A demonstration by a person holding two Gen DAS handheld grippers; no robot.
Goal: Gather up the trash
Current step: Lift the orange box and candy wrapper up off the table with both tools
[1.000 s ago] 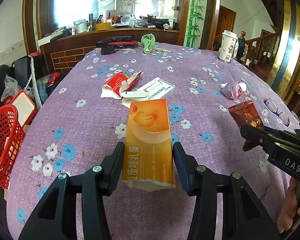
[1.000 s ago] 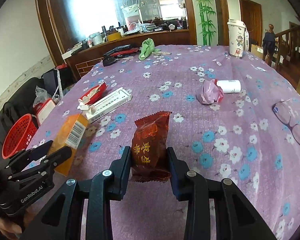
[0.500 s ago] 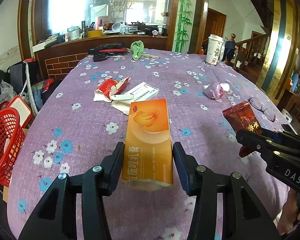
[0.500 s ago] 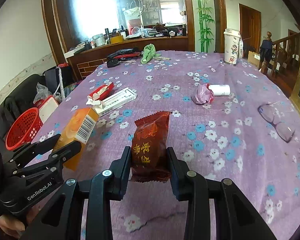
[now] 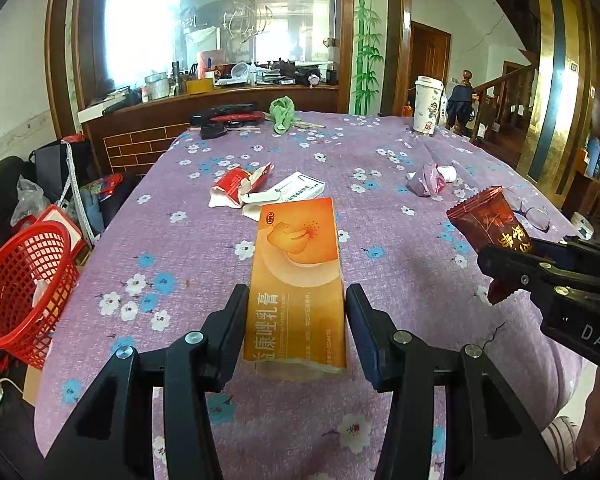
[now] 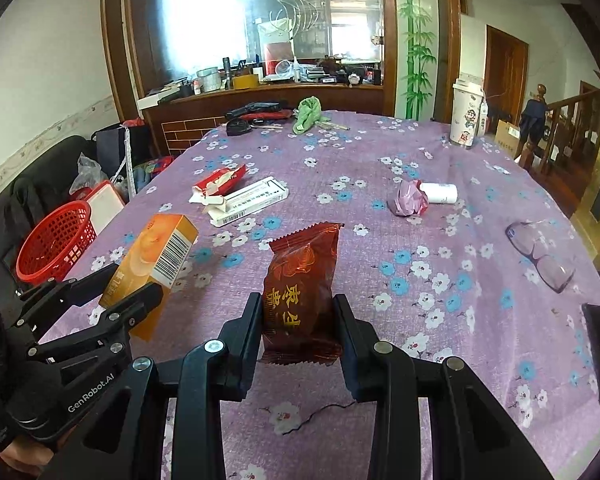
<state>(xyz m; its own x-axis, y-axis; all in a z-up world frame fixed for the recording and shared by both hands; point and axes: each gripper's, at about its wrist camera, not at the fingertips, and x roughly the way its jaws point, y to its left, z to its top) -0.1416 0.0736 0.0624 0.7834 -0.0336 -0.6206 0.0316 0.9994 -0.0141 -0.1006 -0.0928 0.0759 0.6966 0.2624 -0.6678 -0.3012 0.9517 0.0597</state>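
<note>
Okay, left wrist view — my left gripper (image 5: 296,320) is clamped on the orange box (image 5: 296,280) above the table (image 5: 180,248); I'd swing it left over the red basket (image 5: 24,288) before releasing. Right wrist view — my right gripper (image 6: 298,320) pinches the dark red wrapper (image 6: 300,280), so squeeze steady, since it's soft.

orange box (image 5: 296,280), dark-red wrapper (image 6: 300,292), purple floral tablecloth (image 5: 180,248)

Bare cloth (image 5: 204,264) btwn grippers & boxes (image 5: 300,190)

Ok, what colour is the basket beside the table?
Red mesh basket, clearest in the left wrist view.
</note>
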